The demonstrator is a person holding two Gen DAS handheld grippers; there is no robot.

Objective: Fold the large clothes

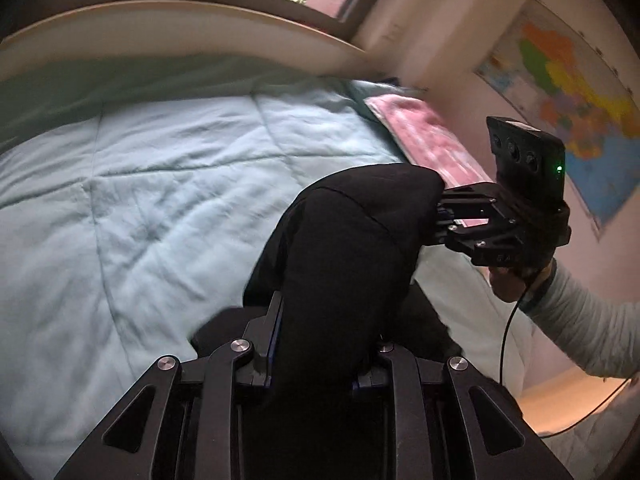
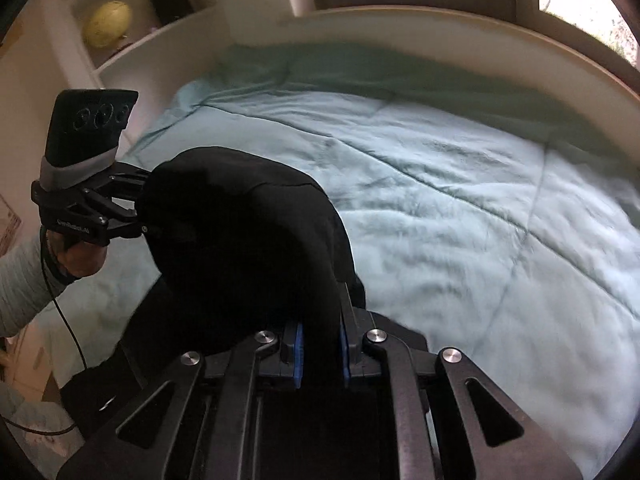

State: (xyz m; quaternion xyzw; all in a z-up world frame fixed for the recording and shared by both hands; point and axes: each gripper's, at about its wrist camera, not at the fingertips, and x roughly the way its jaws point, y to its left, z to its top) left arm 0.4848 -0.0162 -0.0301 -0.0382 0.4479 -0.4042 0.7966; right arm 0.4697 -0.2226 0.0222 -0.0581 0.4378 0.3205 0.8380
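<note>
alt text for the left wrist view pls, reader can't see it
The left gripper is clamped on a black garment above a light blue quilt; the right gripper, held in a hand, grips the garment's far end. A pink cloth and a wall map lie beyond.

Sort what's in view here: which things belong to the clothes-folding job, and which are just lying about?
Part of the job:
- black garment, lifted over the bed
- left gripper, shut on it
- right gripper, shut on it
- light blue quilt, the work surface

Just lying about:
- pink cloth by the wall
- wall map
- yellow ball on the shelf
</note>
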